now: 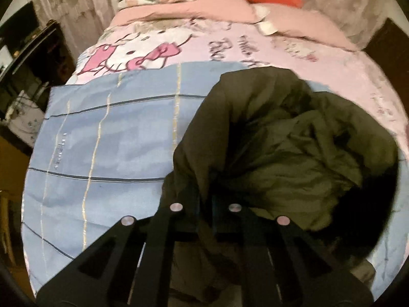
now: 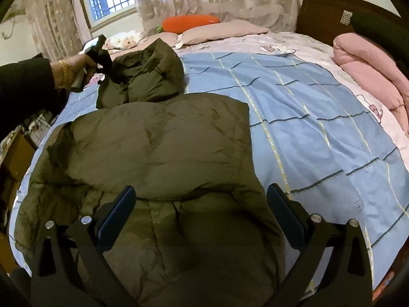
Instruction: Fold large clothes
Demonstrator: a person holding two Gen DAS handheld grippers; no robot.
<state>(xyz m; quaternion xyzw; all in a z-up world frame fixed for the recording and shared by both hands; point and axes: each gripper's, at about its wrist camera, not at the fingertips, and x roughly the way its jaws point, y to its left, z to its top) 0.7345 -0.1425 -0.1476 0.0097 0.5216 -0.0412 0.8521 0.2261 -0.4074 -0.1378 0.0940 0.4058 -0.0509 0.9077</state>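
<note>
On blue sheet [image 2: 319, 128], olive jacket [image 2: 166, 153]; left gripper [image 1: 204, 199] jaws clamped on jacket fabric, right gripper [image 2: 202, 204] jaws wide

The olive jacket [image 2: 163, 138] under my fingers looked matt, puffy, quilted cloth. The blue checked sheet [image 2: 319, 117] was smooth woven fabric. My gripper arms were matt black plastic.

I am viewing the right gripper [image 2: 200, 204]: black angular linkage arms, silver round rivets, dark blue flat finger pads [image 2: 116, 216]. The left gripper [image 1: 205, 199] is showing matching rivets. The left hand [image 2: 79, 66] is wearing a gold bracelet [image 2: 63, 70] and black sleeve [image 2: 25, 81].
</note>
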